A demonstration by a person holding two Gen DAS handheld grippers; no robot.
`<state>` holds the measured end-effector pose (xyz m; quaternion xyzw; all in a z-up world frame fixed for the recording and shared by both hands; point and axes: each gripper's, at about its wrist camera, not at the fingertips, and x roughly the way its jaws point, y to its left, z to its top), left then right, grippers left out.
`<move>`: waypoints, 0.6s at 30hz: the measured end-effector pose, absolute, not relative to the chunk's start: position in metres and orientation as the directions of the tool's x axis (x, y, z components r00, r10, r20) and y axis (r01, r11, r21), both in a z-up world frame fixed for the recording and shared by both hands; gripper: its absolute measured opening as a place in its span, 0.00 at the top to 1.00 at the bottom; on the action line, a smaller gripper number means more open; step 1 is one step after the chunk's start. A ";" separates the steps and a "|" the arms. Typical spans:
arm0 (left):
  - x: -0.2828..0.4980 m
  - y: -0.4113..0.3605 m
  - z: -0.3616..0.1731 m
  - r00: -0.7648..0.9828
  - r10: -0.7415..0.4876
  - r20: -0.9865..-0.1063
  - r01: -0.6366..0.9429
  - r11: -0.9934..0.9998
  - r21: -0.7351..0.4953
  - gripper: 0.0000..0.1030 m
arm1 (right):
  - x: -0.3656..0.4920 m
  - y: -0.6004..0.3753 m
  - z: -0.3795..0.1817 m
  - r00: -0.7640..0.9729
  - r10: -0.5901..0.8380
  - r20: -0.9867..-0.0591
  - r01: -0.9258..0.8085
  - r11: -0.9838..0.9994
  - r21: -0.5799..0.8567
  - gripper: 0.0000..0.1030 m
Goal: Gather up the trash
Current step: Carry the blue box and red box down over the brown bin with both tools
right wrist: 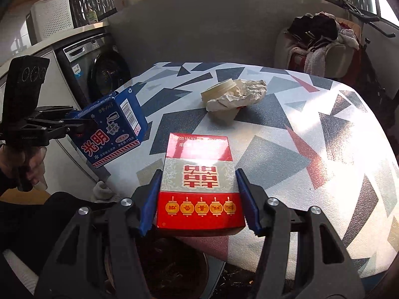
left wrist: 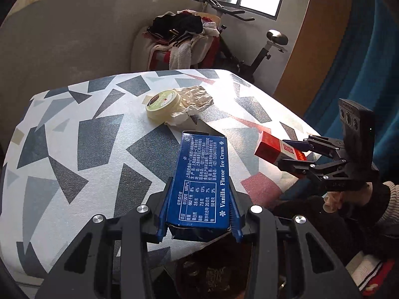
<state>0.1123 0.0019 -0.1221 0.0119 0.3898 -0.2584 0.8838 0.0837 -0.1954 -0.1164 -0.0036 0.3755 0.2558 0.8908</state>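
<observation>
Both grippers are loaded, the left gripper clamping a blue cardboard ice-cream box and the right gripper a glossy red-and-silver packet (pinched only at their near ends), so either could pivot loose and drop short of the dark bin below the table's near edge.

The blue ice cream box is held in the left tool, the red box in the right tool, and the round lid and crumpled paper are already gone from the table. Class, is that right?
Not quite. The blue ice cream box is in the left tool and the red box in the right tool, but the round lid and crumpled paper are still lying on the table, as the left wrist view shows.
</observation>
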 end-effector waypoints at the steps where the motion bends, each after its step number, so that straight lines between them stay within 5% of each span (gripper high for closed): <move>1: 0.102 0.000 -0.125 0.559 -0.452 -0.695 0.471 0.863 -0.182 0.63 | 0.078 -0.195 -0.115 0.590 0.455 -0.667 -0.461 0.868 0.184 0.43; 18: 0.025 -0.015 -0.182 0.461 -0.468 -0.754 0.490 0.843 -0.223 0.63 | 0.034 -0.176 -0.113 0.577 0.474 -0.665 -0.503 0.848 0.167 0.43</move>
